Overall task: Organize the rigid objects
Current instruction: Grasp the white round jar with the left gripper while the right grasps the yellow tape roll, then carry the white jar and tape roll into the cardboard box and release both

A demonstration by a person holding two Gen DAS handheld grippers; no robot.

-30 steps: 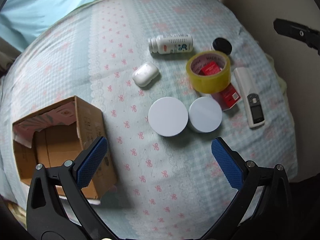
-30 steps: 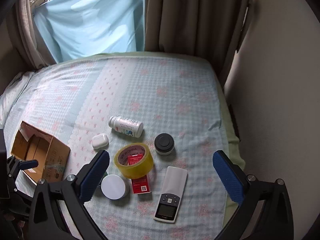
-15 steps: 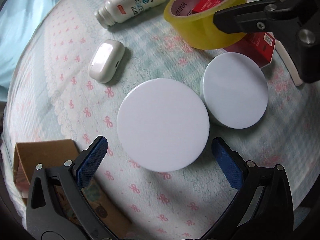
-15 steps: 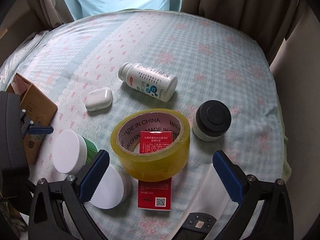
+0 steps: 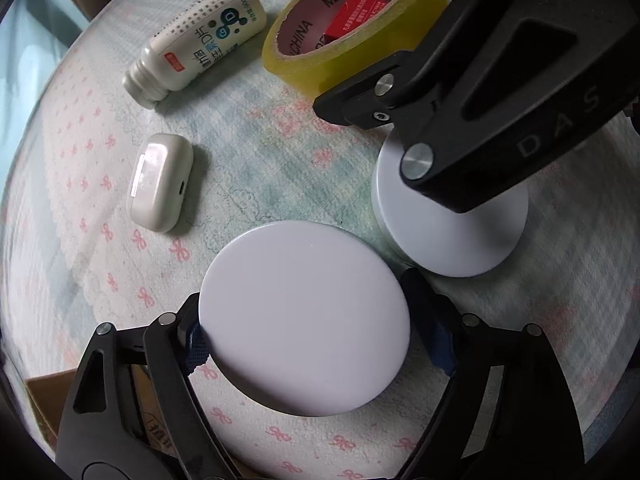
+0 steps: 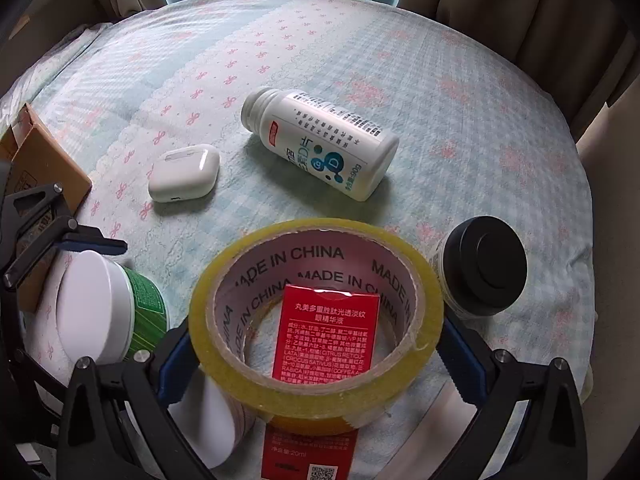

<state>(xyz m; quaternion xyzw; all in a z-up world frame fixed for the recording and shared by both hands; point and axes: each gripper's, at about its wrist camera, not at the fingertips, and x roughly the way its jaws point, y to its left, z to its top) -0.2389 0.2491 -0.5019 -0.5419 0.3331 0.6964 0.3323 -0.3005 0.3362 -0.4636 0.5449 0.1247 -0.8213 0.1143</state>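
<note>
Bedspread (image 6: 360, 60); red box (image 6: 326, 336) (half hidden)

Bedsheet (image 6: 360, 60) is soft woven cloth, matt, with a slightly waffled texture. The white jar lid (image 5: 304, 316) looks like smooth plastic with a satin sheen. The tape roll (image 6: 316, 320) at 6 o'clock in the right wrist view is glossy yellowish film on a paper core. At 9 o'clock, the earbud case (image 6: 184, 174) is shiny plastic, the box (image 6: 44, 160) plain matt cardboard. The black cap (image 6: 486, 266) looks matt.
</note>
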